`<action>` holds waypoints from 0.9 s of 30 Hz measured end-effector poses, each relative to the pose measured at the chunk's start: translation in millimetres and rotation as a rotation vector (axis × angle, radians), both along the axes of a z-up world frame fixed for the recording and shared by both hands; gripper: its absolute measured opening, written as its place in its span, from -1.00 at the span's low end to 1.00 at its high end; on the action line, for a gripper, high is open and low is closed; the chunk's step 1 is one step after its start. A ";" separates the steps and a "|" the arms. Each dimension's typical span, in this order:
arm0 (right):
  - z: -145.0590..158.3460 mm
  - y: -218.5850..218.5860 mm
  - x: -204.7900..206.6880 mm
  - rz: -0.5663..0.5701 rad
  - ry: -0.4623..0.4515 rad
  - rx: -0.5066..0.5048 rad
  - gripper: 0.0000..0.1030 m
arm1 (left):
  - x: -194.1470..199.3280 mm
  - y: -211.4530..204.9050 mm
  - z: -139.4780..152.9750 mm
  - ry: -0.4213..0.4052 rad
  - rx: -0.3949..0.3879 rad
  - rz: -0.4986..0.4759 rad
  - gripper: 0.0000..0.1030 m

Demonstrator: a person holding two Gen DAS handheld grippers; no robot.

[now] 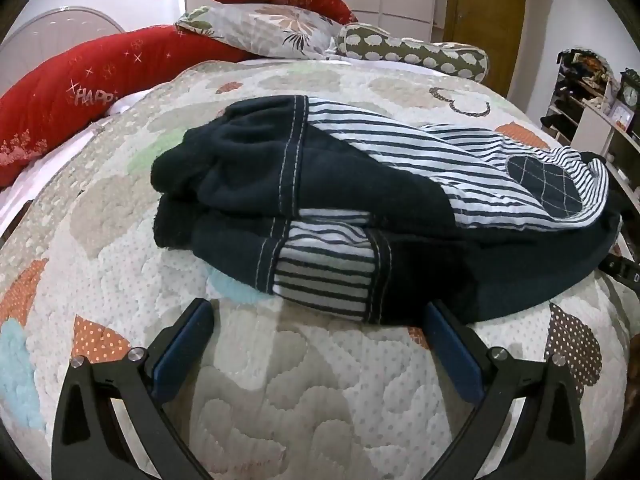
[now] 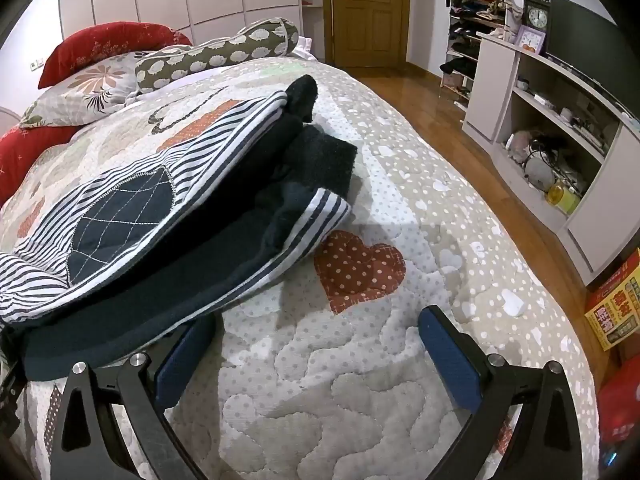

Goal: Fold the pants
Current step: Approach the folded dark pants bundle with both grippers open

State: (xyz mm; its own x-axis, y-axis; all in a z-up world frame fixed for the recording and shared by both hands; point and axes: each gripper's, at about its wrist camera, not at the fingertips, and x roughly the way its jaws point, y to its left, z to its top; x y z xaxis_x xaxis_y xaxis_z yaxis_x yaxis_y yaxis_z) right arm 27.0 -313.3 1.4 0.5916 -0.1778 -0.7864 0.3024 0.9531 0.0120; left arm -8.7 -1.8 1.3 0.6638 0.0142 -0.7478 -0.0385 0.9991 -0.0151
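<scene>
While fingers (image 1: 452, 344) gape, pants (image 1: 360, 200) lie folded.

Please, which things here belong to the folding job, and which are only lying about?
For the job:
pants
left tongs, open
right tongs, open
quilt, the work surface

Lying about:
red pillow
floral pillow
bolster
clock
shelf

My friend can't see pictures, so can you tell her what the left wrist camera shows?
Dark navy pants with striped lining lie folded in a pile on a quilted bedspread with heart patches. The left tool sits open just in front of the pile, holding nothing. Red and flowered pillows lie at the far end of the bed.
</scene>
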 end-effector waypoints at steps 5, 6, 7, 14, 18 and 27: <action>0.0 -0.4 -0.3 0.000 -0.001 0.007 0.99 | -3.3 -0.1 0.2 -0.010 0.002 0.001 1.00; 0.0 -0.4 -0.1 0.001 -0.001 0.009 0.99 | -3.9 0.1 0.2 -0.011 0.004 0.001 1.00; -0.1 -0.3 0.0 0.001 -0.001 0.010 0.99 | -4.8 -0.5 0.3 -0.014 0.008 0.003 1.00; 2.1 -3.4 -2.8 0.015 0.031 0.018 0.99 | -10.7 -8.8 -0.9 -0.021 0.072 0.027 1.00; 0.7 1.3 -14.8 0.031 0.048 0.027 0.99 | -9.7 -10.2 -0.9 -0.011 0.088 0.029 1.00; 0.4 3.1 -40.9 0.053 -0.003 0.048 0.99 | -8.0 -4.1 -2.1 0.004 0.053 0.018 1.00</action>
State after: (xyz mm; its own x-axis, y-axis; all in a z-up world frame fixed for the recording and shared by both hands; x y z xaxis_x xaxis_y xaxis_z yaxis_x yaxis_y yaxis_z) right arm -13.9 -310.2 1.8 0.6012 -0.1077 -0.7918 0.2510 0.9662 0.0591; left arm -16.7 -5.9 -0.8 0.6604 0.0652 -0.7481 -0.0559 0.9977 0.0375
